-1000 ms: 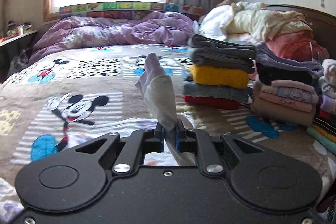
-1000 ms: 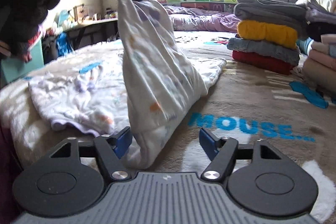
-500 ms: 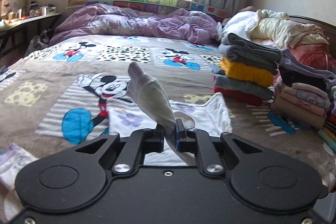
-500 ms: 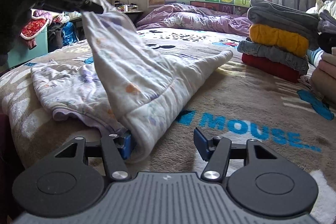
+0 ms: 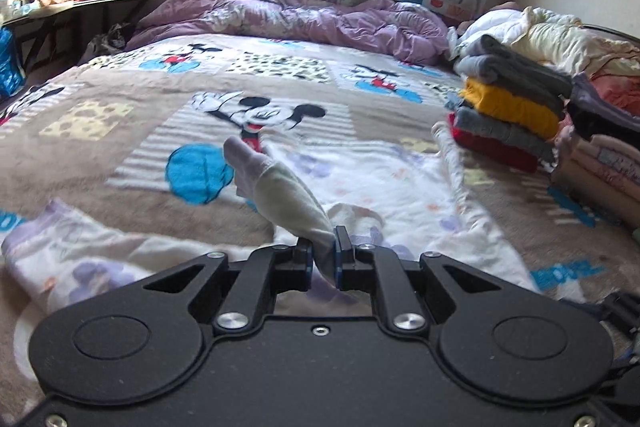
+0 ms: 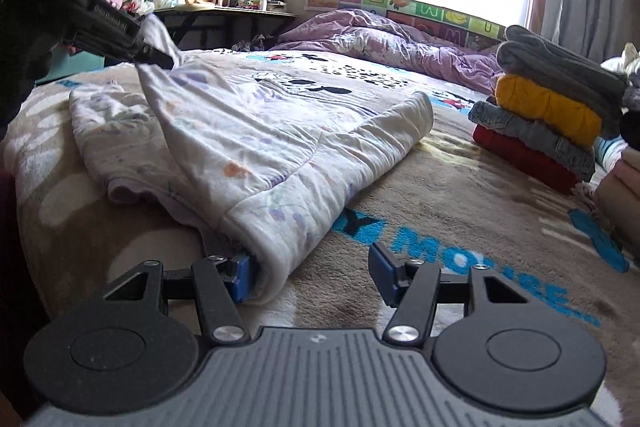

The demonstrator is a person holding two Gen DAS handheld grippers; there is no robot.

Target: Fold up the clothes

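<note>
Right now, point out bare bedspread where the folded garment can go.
Free: bedspread between white printed garment and purple duvet; also the lettered strip between the garment and the folded stack. Crowded: the right edge, piled with clothes.

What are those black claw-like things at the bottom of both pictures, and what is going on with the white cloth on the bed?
They are hand-held pincers, one in each of a person's hands, each with a camera looking along its fingers. The left gripper is shut on a corner of the white printed garment, lifting it over the cartoon blanket. The right gripper is open; the garment's folded edge lies against one finger only. Its jaws have just been closing a little. Beside it stands a stack of folded clothes.
</note>
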